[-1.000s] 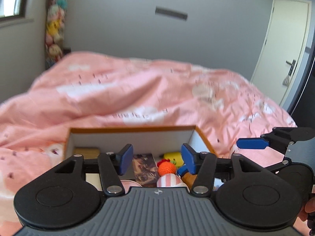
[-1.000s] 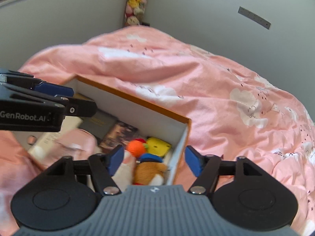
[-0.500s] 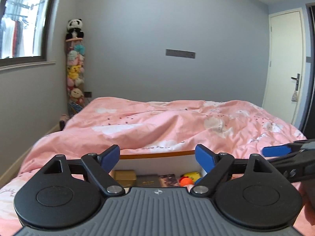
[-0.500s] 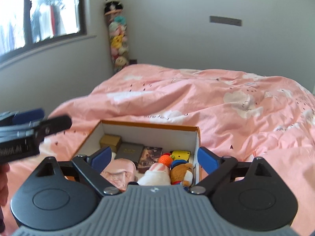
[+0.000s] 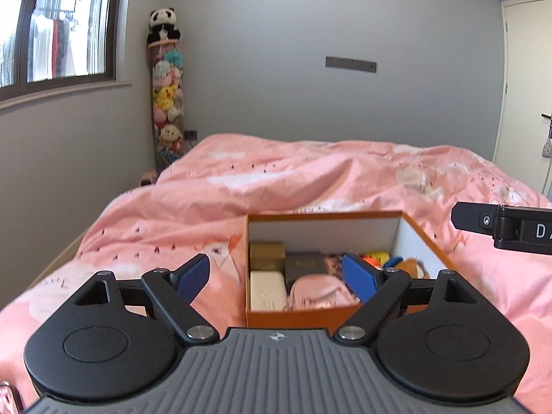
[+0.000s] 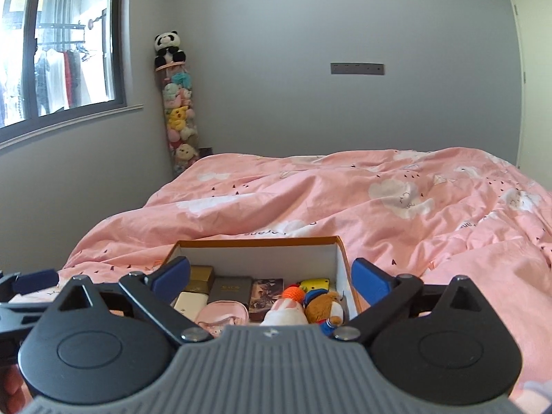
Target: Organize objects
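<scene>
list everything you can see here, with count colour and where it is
box: 1, orange outside, white inside, on the bed
small boxes: 2 at least, gold and cream, left end of the box
dark case: 1, grey-brown, middle
pink pouch: 1, near side
picture card: 1, dark, middle
soft toys: several, orange, yellow, brown, white, right end
duvet: 1, pink with white clouds, covering the bed
plush column: 1, mixed colours, panda on top, room corner
left gripper: black with blue pads, open, empty
right gripper: same, jaws opening, empty
</scene>
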`<move>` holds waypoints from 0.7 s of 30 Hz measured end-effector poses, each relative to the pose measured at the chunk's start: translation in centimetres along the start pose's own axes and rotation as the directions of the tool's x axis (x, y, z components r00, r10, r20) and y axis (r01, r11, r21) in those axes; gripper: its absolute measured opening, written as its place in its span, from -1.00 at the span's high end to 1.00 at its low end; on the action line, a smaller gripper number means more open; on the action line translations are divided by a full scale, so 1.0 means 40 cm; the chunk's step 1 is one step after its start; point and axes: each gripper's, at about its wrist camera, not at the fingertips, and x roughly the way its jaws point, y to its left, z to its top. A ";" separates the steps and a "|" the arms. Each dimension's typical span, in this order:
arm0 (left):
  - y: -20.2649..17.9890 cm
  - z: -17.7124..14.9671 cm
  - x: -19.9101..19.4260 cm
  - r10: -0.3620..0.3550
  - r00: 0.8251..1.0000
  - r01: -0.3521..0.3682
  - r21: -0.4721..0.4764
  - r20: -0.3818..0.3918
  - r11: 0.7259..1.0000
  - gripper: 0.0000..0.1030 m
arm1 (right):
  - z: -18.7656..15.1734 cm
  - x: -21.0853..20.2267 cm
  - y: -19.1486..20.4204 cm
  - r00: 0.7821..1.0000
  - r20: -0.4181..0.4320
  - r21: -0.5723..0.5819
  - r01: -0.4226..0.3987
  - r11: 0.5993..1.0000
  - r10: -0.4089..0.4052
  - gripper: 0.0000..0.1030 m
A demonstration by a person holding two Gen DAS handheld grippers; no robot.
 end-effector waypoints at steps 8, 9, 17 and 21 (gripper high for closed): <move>0.005 -0.036 0.016 0.011 1.000 -0.011 0.005 -0.017 1.000 -0.93 | -0.059 0.029 -0.013 0.999 -0.053 0.073 0.011 0.997 -0.007 -0.94; 0.006 -0.037 0.017 0.009 1.000 -0.009 0.001 -0.019 1.000 -0.93 | -0.066 0.036 -0.013 0.998 -0.065 0.070 0.014 0.997 -0.009 -0.94; 0.016 -0.046 0.023 0.023 1.000 -0.024 -0.017 -0.018 1.000 -0.93 | -0.106 0.074 0.000 0.995 -0.105 0.010 0.001 1.000 0.000 -0.94; 0.018 -0.042 0.019 0.028 1.000 -0.028 -0.027 -0.009 0.999 -0.93 | -0.113 0.078 0.003 0.995 -0.102 -0.007 0.002 1.000 -0.003 -0.94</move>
